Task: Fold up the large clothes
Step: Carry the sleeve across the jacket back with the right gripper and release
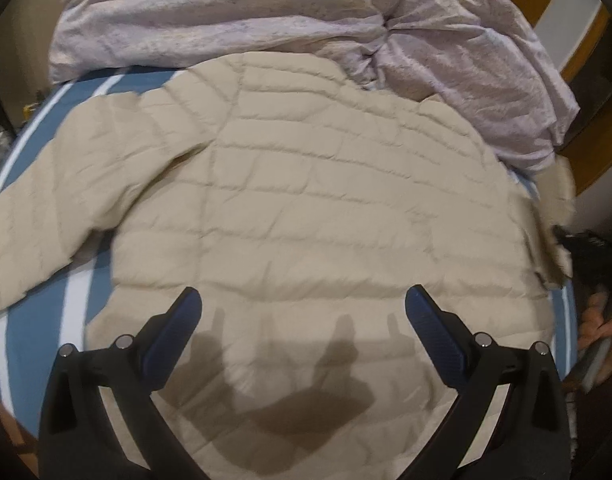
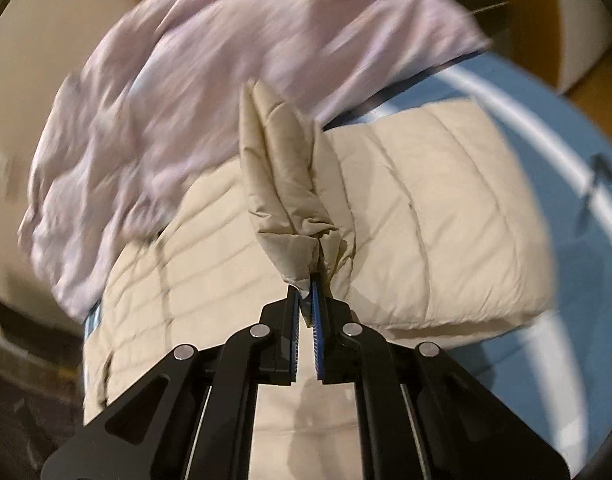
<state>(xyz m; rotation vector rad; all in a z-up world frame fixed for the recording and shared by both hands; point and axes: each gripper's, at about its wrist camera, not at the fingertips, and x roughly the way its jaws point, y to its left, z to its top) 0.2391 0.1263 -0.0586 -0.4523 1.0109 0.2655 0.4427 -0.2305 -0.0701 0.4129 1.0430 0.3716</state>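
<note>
A: Left wrist view first. Where is the jacket?

B: The beige quilted jacket [image 1: 306, 200] lies spread flat on a blue sheet [image 1: 38, 344] with white stripes, one sleeve stretched out to the left. A crumpled lilac blanket [image 1: 266, 16] is bunched just behind it, touching its top edge.

A: And the left gripper?

B: The left gripper [image 1: 304, 300] hovers over the jacket's near hem, pointing down at it, fingers spread wide with nothing between them. Its shadow falls on the fabric below.

A: Anything at the right edge?

B: A hand [image 1: 599, 322] around something dark, though it is too blurred there to be sure what.

A: Now the right wrist view.

B: The right gripper [image 2: 306, 294] is tilted and closed tight on a pinched fold of the jacket [image 2: 445, 220], which stands up in a ridge from the fingertips. The rest of the jacket lies on the sheet [image 2: 565, 240], and the blanket [image 2: 186, 100] sits behind, smeared by motion.
</note>
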